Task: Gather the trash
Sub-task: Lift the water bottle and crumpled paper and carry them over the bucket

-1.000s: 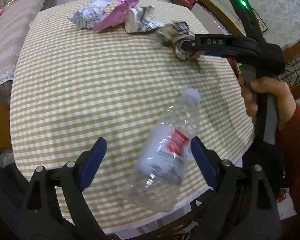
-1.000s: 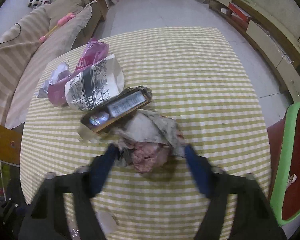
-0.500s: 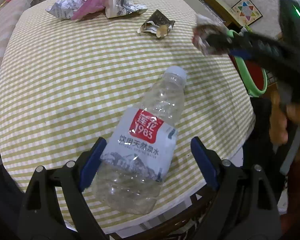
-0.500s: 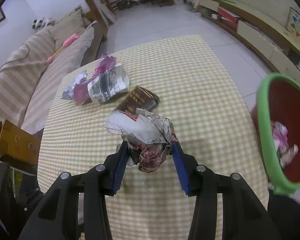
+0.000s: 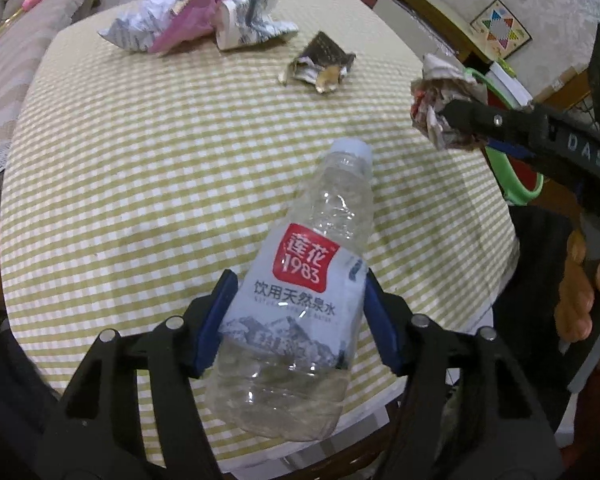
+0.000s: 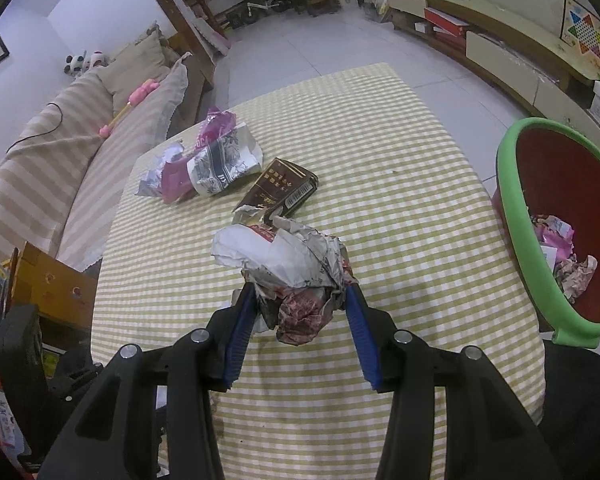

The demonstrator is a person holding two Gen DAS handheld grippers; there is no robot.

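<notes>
Our left gripper (image 5: 296, 320): blue pads (image 5: 214, 320) pressed against both sides of a clear plastic bottle (image 5: 300, 304), clamped at its white and red label, the cap (image 5: 352, 150) pointing ahead and away from the tool. The bottle's base sits low between the arms and its underside is hidden from us, so we cannot tell whether it touches the checked tablecloth (image 5: 140, 160) or hangs just above it. Our right gripper (image 6: 298, 320): narrowed onto a crumpled paper wad (image 6: 288, 264), pads touching its two flanks, the white and reddish bulk bulging forward past the fingertips. The wad covers the cloth directly ahead, and the print on it is too creased to read. Seen from the left wrist, the same wad (image 5: 444, 100) is held off to the right of the bottle, near the table's edge, and our right hand (image 5: 580, 284) is partly cut off by the frame. Ahead of the right gripper, just beyond the wad, lies a flattened brown carton (image 6: 280, 190); further ahead and to the left lies a pile of a pink wrapper (image 6: 216, 136) and printed paper (image 6: 224, 164), overlapping. To the right of the right gripper, beside the table, stands a red bin with a green rim (image 6: 516, 216), holding crumpled scraps (image 6: 560, 248); its far side is cut off.
</notes>
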